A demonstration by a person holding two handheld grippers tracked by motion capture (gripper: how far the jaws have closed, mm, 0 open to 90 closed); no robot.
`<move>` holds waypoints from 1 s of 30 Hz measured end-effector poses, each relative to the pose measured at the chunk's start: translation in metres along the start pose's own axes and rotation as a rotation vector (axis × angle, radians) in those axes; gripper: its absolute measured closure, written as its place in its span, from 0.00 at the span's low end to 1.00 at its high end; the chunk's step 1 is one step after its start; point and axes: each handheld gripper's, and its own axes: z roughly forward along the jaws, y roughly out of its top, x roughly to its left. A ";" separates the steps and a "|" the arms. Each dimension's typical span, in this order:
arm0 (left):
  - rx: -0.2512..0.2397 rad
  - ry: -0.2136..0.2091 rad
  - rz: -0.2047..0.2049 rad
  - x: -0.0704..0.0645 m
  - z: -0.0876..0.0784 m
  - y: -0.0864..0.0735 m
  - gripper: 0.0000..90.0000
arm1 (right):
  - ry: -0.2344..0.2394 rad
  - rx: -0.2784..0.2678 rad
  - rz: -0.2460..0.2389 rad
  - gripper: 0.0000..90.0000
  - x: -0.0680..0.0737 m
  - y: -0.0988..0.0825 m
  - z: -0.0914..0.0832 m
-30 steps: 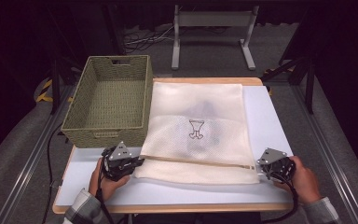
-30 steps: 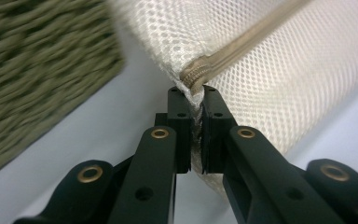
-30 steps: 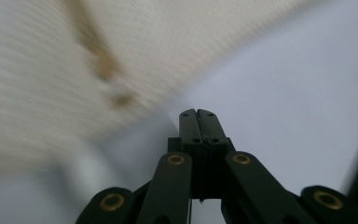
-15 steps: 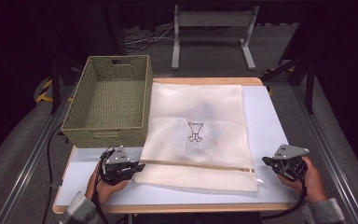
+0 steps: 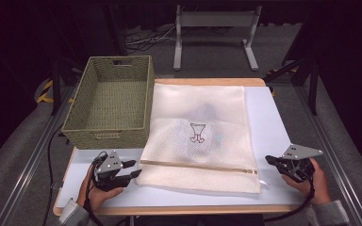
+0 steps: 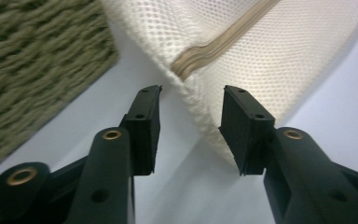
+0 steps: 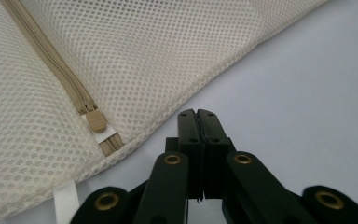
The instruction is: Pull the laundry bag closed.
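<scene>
Both grippers have let go of the cream mesh zip bag (image 5: 200, 141) and backed off sideways.
Left gripper (image 6: 191, 100) has just been opening, bag corner loose between its jaws; right gripper (image 7: 199, 116) is clenched empty. Next: grab the tan zip pull (image 7: 96, 121).

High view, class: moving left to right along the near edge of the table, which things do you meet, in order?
Left gripper → mesh laundry bag → right gripper.

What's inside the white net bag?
Through the mesh bag a dark, blurry shape shows near the far end, beyond the small printed drawing. The mesh blurs it too much to tell what it is. The zipper is closed.
</scene>
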 end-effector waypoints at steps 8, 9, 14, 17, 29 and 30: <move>0.004 0.065 0.021 0.005 -0.005 -0.003 0.45 | 0.014 -0.058 0.029 0.80 -0.001 0.000 -0.001; 0.005 0.069 0.017 0.006 -0.006 -0.004 0.43 | 0.012 -0.058 0.038 0.76 -0.002 0.000 0.000; 0.010 0.114 0.000 0.010 -0.005 -0.008 0.34 | 0.012 -0.072 0.050 0.64 -0.002 0.001 0.002; 0.017 0.131 -0.010 0.011 -0.004 -0.009 0.28 | 0.011 -0.074 0.048 0.59 -0.001 0.002 0.004; 0.028 0.135 -0.037 0.015 0.002 -0.010 0.10 | 0.002 -0.039 0.052 0.27 0.001 -0.001 0.016; 0.037 0.141 -0.037 0.015 0.003 -0.011 0.10 | 0.006 -0.029 0.049 0.25 0.002 -0.001 0.017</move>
